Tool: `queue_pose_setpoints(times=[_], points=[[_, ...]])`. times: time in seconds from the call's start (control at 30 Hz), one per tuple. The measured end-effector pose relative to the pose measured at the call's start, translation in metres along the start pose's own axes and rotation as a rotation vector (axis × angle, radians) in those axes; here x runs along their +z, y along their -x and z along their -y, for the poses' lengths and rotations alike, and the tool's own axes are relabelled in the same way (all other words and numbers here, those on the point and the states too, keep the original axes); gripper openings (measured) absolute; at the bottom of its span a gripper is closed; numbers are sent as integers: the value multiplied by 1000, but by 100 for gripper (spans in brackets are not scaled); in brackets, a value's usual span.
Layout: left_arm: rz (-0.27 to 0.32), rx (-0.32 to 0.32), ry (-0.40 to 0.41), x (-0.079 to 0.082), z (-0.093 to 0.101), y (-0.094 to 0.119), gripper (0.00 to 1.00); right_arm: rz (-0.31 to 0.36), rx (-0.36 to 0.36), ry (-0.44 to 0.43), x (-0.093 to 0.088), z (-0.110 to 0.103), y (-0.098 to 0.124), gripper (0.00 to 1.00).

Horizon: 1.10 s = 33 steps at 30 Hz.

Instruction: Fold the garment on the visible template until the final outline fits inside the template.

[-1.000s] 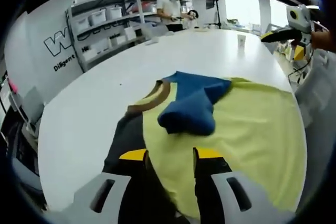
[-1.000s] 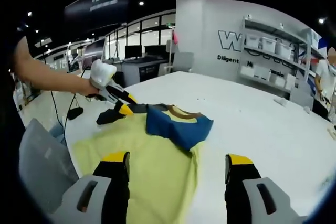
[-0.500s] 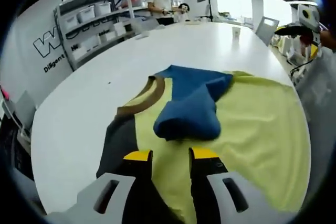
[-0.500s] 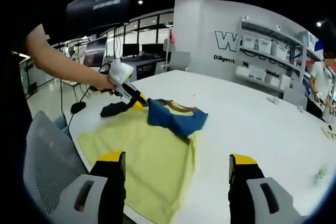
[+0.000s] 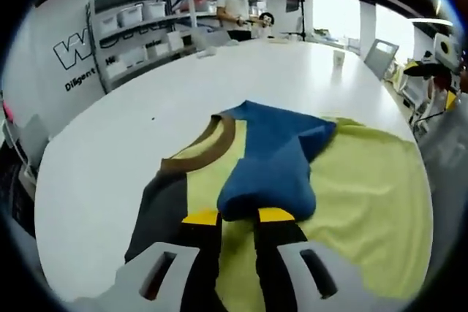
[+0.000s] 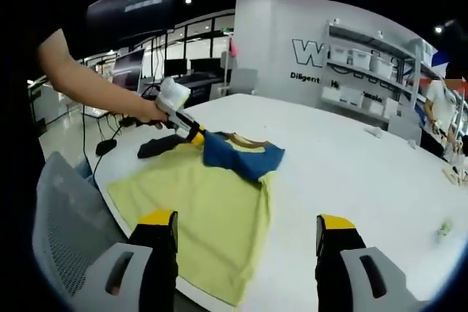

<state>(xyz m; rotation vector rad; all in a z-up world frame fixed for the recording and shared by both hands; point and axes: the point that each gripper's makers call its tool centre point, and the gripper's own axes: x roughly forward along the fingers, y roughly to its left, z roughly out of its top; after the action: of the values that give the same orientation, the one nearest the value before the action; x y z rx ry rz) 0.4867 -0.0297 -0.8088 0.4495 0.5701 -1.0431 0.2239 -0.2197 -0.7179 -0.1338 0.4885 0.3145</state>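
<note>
Yellow garment (image 5: 365, 188) spread flat on the white tabletop (image 5: 110, 151), near its edge, with a brown-trimmed collar (image 5: 212, 140) and a dark sleeve (image 5: 157, 206) lying out to one side. Blue sleeve (image 5: 270, 169) folded over onto the yellow body, bunched at its end. Left claw (image 5: 238, 218) low over the cloth, jaws narrow, tips right at the blue sleeve's bunched end; cannot tell whether any fabric is pinched between them. In the right gripper view, right claw (image 6: 245, 224) raised well clear of the garment (image 6: 197, 195), jaws wide apart, nothing between them. There too, left claw (image 6: 196, 137) at the blue sleeve (image 6: 241, 158), held by a person's hand (image 6: 150, 111). Grey mesh chair (image 6: 66, 224) beside the tabletop edge. Shelves with bins (image 5: 146, 23) against the far wall.
</note>
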Motion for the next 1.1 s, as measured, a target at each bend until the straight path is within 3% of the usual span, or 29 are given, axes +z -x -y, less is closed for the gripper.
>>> queue_pose_setpoints(times=[0.1, 0.27, 0.43, 0.6, 0.8, 0.97, 1.03, 1.1], points=[[-49, 12, -6, -8, -4, -1, 6, 4, -5, -9, 0, 0, 0, 75], [-72, 27, 24, -15, -12, 3, 4, 5, -6, -6, -1, -1, -1, 74], [-37, 22, 29, -6, -17, 16, 4, 0, 2, 1, -1, -1, -3, 73], [-79, 10, -22, -15, -14, 15, 10, 1, 9, 24, 2, -1, -5, 73], [-66, -11, -30, -10, -6, 7, 15, 6, 34, 12, 1, -4, -4, 78], [-32, -16, 9, -2, -5, 0, 14, -12, 53, 37, -9, -10, -2, 80], [-33, -11, 10, -2, -6, -2, 5, -22, 47, 27, -13, -8, -2, 79], [-27, -14, 18, -2, -7, -2, 3, -19, 38, 15, -13, -7, -2, 79]])
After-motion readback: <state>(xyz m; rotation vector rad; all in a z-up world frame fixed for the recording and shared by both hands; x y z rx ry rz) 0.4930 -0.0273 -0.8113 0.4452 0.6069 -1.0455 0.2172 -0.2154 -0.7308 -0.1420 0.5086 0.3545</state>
